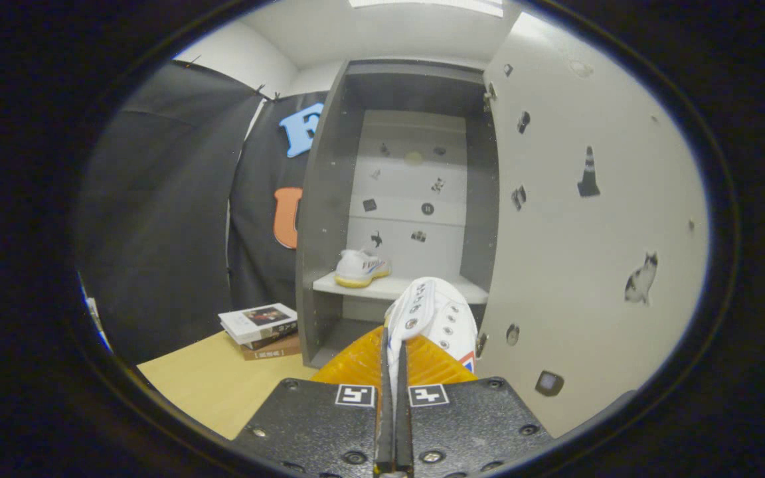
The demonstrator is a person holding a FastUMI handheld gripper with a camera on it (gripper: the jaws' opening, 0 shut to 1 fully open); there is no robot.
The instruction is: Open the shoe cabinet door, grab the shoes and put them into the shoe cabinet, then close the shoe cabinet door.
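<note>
Carrying the second shoe (437,315) toward the open shoe cabinet (329,219) looks like the step in hand. The hand-held gripper (394,362) is squeezed almost fully together, and a thin bit of the shoe's white upper is pinched between both fingers, so the shoe is held up just ahead of them.

The cabinet door (595,219) is swung wide open on the right. One shoe (361,269) is already parked on the shelf (396,287) inside, toward its left side, so room is left beside it. Next, the held shoe probably needs to be lifted over the shelf edge, set down to the right of the first one, and let go. A stack of books (259,328) is sat on the counter (210,385) left of the cabinet.
</note>
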